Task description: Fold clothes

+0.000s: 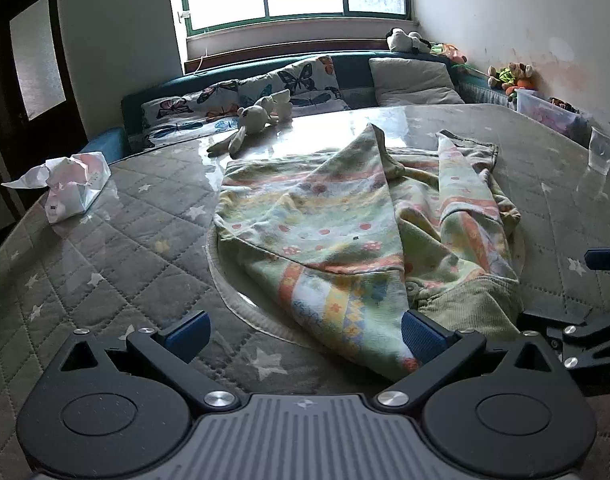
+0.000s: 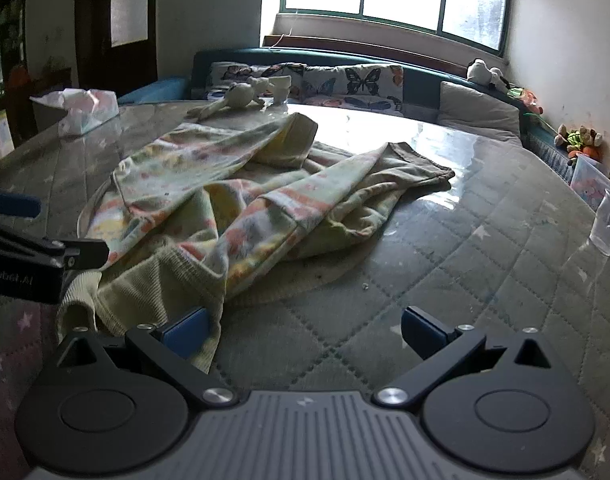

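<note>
A pale green children's garment with pastel patterned bands lies crumpled on the glass-topped table; it also shows in the right wrist view. My left gripper is open at the garment's near edge, its right finger touching the cloth. My right gripper is open at the ribbed hem, its left finger against the fabric. Each gripper shows at the edge of the other's view, the right one in the left wrist view, the left one in the right wrist view.
A tissue pack sits at the table's left. A plush bunny lies at the far edge. A clear plastic cup stands at the right. A sofa with butterfly cushions is behind the table.
</note>
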Tool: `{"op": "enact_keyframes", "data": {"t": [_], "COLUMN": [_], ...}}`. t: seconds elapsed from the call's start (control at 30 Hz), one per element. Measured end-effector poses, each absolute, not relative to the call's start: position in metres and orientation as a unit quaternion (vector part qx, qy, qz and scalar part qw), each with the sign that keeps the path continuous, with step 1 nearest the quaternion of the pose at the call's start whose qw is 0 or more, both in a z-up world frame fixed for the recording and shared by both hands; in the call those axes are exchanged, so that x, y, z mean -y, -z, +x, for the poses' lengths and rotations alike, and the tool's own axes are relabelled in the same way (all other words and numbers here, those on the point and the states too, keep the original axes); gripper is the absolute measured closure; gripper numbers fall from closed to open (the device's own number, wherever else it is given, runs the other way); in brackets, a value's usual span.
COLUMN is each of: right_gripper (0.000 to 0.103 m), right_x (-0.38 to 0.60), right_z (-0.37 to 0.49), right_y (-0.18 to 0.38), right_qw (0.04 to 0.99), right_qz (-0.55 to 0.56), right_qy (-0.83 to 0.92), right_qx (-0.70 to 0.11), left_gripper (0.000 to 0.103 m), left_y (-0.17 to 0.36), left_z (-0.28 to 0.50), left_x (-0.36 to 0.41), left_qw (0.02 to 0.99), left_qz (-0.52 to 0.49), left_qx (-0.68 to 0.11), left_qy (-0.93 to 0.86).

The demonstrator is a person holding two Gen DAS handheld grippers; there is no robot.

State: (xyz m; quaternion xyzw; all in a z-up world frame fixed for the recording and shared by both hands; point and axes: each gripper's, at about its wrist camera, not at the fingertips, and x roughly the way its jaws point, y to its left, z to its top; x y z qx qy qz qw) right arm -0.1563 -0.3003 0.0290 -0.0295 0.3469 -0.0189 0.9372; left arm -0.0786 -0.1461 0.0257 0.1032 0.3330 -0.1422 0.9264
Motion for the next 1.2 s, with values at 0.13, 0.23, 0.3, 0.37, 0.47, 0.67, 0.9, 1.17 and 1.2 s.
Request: {"op": "enact_keyframes", "data": {"t": [0.13,0.23,0.3,0.37,0.47,0.67,0.9,1.17,1.2], "right_gripper": [0.0,0.0,0.0,0.0,0.0,0.0,0.0,0.0,0.0], "right_x": [0.3,0.3,0.301,0.301,0.301,0.301,0.3,0.303,0.303], "right_z": [-0.158,-0.158,-0.158,-0.159,-0.159,-0.158,-0.157,-0.149,-0.147], "right_y": [-0.031,-0.032,-0.033,-0.034,-0.036,-0.04,-0.044,-0.051,-0.052], "right_qw": [0.938,0.938,0.939,0.939,0.939,0.941,0.943,0.945,0.945], "right_qz": [-0.031,-0.03,-0.029,-0.029,-0.028,-0.021,-0.023,-0.022,-0.022], "right_qy": [0.017,0.015,0.014,0.013,0.011,0.003,-0.007,-0.012,-0.012], "right_qx": [-0.345,-0.344,-0.343,-0.342,-0.341,-0.337,-0.333,-0.325,-0.325], "left_gripper": [0.0,0.0,0.0,0.0,0.0,0.0,0.0,0.0,0.0], "left_y": [-0.023,-0.023,-0.025,-0.026,-0.029,-0.037,-0.043,-0.047,-0.047], "left_z": [-0.077,-0.078,-0.078,-0.078,-0.078,-0.079,-0.077,-0.071,-0.069], "left_x": [0.149,0.15,0.15,0.15,0.15,0.149,0.146,0.147,0.147], "left_qw": [0.924,0.924,0.924,0.924,0.925,0.929,0.932,0.933,0.933], "left_qz": [0.107,0.11,0.111,0.111,0.112,0.11,0.106,0.104,0.105], "left_qx": [-0.339,-0.339,-0.338,-0.337,-0.336,-0.327,-0.322,-0.318,-0.318], "left_qy": [0.142,0.141,0.141,0.14,0.137,0.134,0.13,0.132,0.133]}}
